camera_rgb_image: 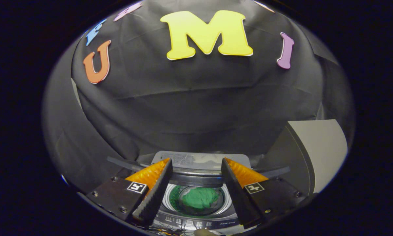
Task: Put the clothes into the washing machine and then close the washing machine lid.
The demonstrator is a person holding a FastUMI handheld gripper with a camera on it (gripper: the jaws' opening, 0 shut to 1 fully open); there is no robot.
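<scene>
No brand or label can be read: the print on the washer point(196, 193) control strip near the fingers is too small and blurred to make out, and a pale patch of print on the far panel behind the drum is just as unclear. Each finger mount carries a small square black-and-white marker.

The gripper point(196, 170) hangs over the washer with its fingers point(155, 193) spread wide apart, gripping nothing. Between them, looking down, sits the open round drum point(224, 201), pale with a ribbed metal wall. A bunched green cloth point(200, 197) lies in the drum, crumpled into a loose heap at its middle, its folds catching the light. It is well below the fingertips and touches neither finger.

Beyond the drum, a dark curved band crosses behind the fingertips, and past it lies the grey far panel of the washer top. Whether that band is the lid's edge cannot be told. To the right, just beside the right finger, stands a pale grey slab point(317, 150) with a dark edge, upright and tilted; it could be the raised lid, but that is not sure. Black cloth point(196, 108) hangs behind everything as the far wall and wraps round on the left. Nothing lies between the fingers and the drum opening.
</scene>
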